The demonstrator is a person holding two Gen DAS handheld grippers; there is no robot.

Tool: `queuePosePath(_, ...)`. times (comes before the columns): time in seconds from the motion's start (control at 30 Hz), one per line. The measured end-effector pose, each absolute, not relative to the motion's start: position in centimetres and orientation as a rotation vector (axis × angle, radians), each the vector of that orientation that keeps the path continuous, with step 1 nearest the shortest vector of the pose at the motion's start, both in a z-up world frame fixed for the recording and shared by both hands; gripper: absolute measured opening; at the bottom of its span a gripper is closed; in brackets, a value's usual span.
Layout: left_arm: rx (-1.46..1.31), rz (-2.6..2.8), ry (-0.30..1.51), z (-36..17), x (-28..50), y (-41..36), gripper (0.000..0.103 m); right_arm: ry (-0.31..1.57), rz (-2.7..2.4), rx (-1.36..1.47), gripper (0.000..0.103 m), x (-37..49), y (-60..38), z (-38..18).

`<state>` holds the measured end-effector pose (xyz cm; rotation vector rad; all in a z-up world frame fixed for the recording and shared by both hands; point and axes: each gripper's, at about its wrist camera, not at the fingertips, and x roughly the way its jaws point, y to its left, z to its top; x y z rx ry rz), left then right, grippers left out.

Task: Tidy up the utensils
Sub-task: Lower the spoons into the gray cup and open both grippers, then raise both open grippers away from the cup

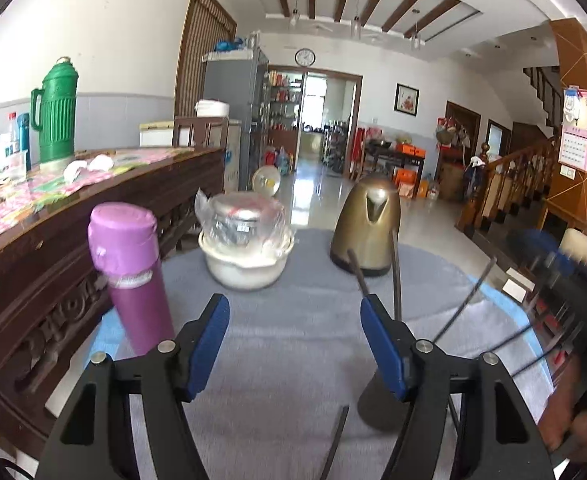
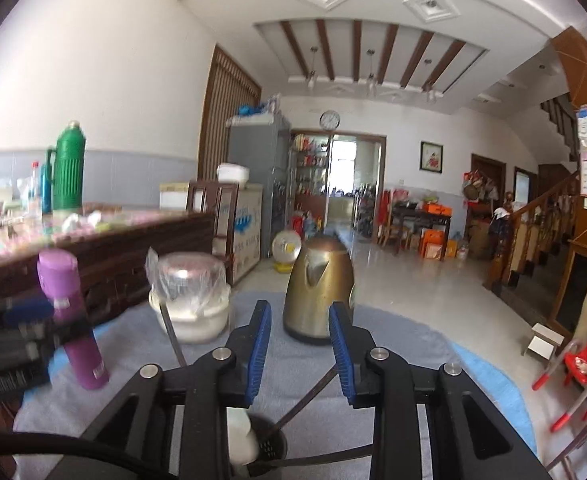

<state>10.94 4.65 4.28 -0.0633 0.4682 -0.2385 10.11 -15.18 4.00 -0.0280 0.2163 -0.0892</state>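
My left gripper (image 1: 294, 312) is open and empty above the grey cloth (image 1: 293, 360). A dark utensil holder (image 1: 377, 404) stands just behind its right finger, with several thin dark utensil handles (image 1: 395, 268) sticking up from it. My right gripper (image 2: 300, 322) is open and empty, directly above the same holder (image 2: 267, 444). In the right wrist view the holder contains a white-handled piece (image 2: 242, 436) and dark handles (image 2: 305, 398). The other gripper shows blurred at the right edge of the left wrist view (image 1: 565, 276) and at the left edge of the right wrist view (image 2: 13, 344).
On the cloth stand a purple flask (image 1: 131, 276), a white bowl with a plastic-wrapped metal pot (image 1: 247, 248) and a bronze kettle (image 1: 367, 228). A dark wooden sideboard (image 1: 53, 248) with a green thermos (image 1: 57, 114) runs along the left. Open tiled floor and stairs lie beyond.
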Motion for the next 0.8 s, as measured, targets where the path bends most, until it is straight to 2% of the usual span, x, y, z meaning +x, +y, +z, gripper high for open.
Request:
queuePosePath(0.2,-0.045,-0.246,0.534,3.6,10.0,4.3,0.074,0.145,-0.116,0.032,0.035,6.3,-16.7,6.7)
queuePosePath(0.23,-0.042,-0.249,0.54,3.5,9.7,4.2,0.076,0.144,-0.116,0.036,0.041,6.0,-16.8,6.9)
queuePosePath(0.27,-0.037,-0.251,0.547,3.5,9.5,4.1,0.079,0.145,-0.121,0.041,0.062,5.2,-17.0,6.9)
queuePosePath(0.3,-0.03,-0.257,0.553,3.4,9.1,3.8,0.08,0.141,-0.128,0.046,0.068,4.4,-17.2,6.9)
queuePosePath(0.33,-0.025,-0.261,0.555,3.4,8.9,3.7,0.081,0.134,-0.131,0.046,0.071,3.9,-17.3,6.9)
queuePosePath(0.6,0.043,-0.285,0.592,2.8,6.6,2.2,0.083,0.195,-0.18,0.045,0.07,0.7,-18.7,5.7)
queuePosePath(0.8,0.106,-0.27,0.609,2.5,5.3,1.2,0.083,0.312,-0.211,0.156,0.07,0.3,-22.1,3.5)
